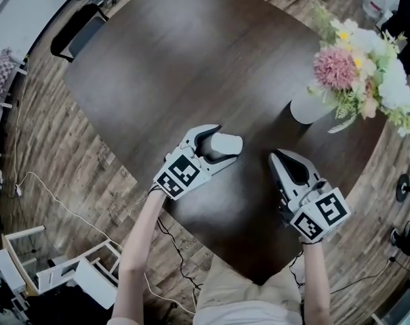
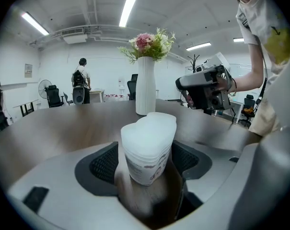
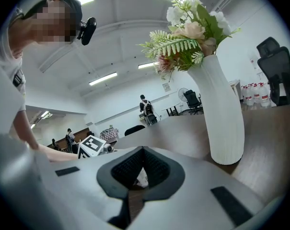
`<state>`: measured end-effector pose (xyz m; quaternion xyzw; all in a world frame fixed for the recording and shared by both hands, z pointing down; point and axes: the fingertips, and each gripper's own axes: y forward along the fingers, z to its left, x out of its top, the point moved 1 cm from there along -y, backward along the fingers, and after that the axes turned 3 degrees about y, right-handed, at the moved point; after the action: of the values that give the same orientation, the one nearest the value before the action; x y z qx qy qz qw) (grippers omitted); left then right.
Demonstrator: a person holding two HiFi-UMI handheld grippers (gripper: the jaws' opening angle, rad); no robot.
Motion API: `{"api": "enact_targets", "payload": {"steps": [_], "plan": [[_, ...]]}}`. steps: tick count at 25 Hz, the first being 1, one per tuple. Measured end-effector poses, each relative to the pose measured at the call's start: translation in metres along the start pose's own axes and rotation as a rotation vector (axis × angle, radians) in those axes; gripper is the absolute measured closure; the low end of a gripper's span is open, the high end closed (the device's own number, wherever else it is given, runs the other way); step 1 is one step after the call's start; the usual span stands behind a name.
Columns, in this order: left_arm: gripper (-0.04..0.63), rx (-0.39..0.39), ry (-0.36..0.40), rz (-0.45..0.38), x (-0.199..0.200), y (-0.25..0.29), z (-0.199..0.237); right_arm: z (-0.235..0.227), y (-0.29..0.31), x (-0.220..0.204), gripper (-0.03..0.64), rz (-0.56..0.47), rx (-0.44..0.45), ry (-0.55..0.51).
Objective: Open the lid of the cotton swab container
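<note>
Left gripper (image 1: 223, 145) jaws apart around white swab container (image 2: 148, 145), lid on, standing on dark desk (image 1: 164, 66), right gripper (image 1: 278, 157) jaws together, empty, flower vase (image 1: 310, 107) nearby.

Open-plan office: swivel chairs (image 2: 53, 96), ceiling strip lights (image 2: 128, 8), big meeting table (image 1: 177, 66).

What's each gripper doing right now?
Left gripper: open, with the cotton swab container standing between its jaws.
Right gripper: shut, empty.

Print on the cotton swab container (image 2: 147, 150) is too blurred (smeared) to read.
</note>
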<state>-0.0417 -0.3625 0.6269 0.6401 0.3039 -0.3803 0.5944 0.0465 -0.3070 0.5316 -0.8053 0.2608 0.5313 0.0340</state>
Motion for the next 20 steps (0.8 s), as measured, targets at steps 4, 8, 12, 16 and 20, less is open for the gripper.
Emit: {"api": "enact_targets", "payload": {"steps": [4,8,12,16,20], "plan": [[0.249,-0.009,0.019,0.005,0.002,0.008,-0.001,-0.003,0.001,0.0,0.595,-0.003,-0.004,0.003],[0.25,-0.023,0.047,0.012,0.003,0.014,-0.005,-0.004,-0.001,0.002,0.595,-0.007,-0.008,0.003],[0.275,-0.029,0.077,0.015,0.004,0.017,-0.007,-0.007,-0.004,0.004,0.595,-0.012,-0.018,0.005],[0.279,-0.016,0.064,0.017,0.004,0.017,-0.007,-0.008,-0.008,0.004,0.595,-0.013,-0.021,0.006],[0.284,0.003,0.039,0.023,0.004,0.017,-0.01,-0.008,-0.01,0.004,0.595,-0.016,-0.02,0.009]]}}
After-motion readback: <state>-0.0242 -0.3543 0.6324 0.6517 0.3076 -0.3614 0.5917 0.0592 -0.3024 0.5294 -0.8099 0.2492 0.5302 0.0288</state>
